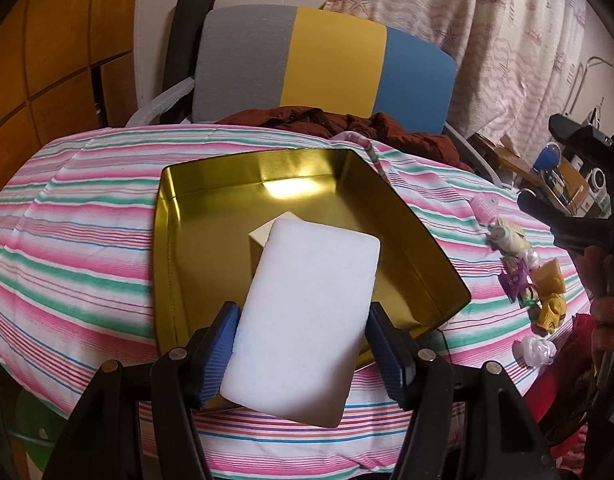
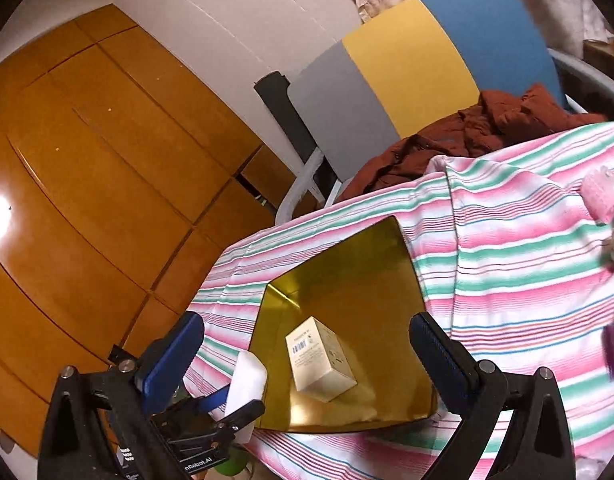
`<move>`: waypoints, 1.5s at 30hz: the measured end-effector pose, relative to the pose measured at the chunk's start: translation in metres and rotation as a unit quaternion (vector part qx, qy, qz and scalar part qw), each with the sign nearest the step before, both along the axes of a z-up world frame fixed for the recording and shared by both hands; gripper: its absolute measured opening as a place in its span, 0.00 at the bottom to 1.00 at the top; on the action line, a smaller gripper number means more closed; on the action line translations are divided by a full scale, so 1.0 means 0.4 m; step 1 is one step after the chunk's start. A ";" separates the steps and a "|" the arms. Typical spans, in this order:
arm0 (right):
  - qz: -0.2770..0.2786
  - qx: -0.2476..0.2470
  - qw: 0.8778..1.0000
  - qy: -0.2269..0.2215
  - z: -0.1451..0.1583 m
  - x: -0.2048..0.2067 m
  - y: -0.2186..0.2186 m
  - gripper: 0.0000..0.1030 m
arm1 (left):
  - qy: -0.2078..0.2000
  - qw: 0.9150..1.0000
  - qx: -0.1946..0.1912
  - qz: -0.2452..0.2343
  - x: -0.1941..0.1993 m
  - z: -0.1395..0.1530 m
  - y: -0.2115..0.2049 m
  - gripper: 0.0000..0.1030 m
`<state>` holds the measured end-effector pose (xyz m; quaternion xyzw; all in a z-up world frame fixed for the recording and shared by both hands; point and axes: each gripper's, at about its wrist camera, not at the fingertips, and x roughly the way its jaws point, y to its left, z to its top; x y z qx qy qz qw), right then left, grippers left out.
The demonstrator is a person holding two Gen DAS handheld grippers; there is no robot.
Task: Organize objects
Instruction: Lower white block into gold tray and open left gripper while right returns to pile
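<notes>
Left gripper (image 1: 303, 354) clamps the white sponge block (image 1: 303, 312) between its ribbed blue pads (image 1: 223, 356), a matte, round-cornered rectangle tilted over the near edge of the gold tin tray (image 1: 435, 280). Just ahead of those jaws, inside the shiny metal tray, lies a small cream cardboard box (image 2: 321, 358), barcode up. The right gripper (image 2: 307, 354) hovers above it, jaws spread wide and empty. Right of the tray, wrapped candies (image 1: 523, 276) scatter across the striped tablecloth (image 1: 87, 248). Beyond, a rust-brown garment (image 1: 347, 124).
</notes>
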<state>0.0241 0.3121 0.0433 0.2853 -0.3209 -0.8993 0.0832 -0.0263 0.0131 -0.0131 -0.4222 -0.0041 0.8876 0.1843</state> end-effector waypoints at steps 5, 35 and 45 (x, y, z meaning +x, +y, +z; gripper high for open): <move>-0.024 0.059 0.998 -0.026 -0.008 0.017 0.011 1.00 | 0.004 1.000 -0.002 -0.016 0.008 0.009 0.031 0.63; -0.251 0.137 0.946 -0.155 -0.026 0.442 0.393 1.00 | 0.003 0.967 0.019 -0.255 0.069 -0.005 0.457 0.60; -0.244 0.126 0.949 -0.155 -0.039 0.408 0.395 1.00 | 0.066 0.997 -0.032 0.002 -0.078 0.053 0.178 0.90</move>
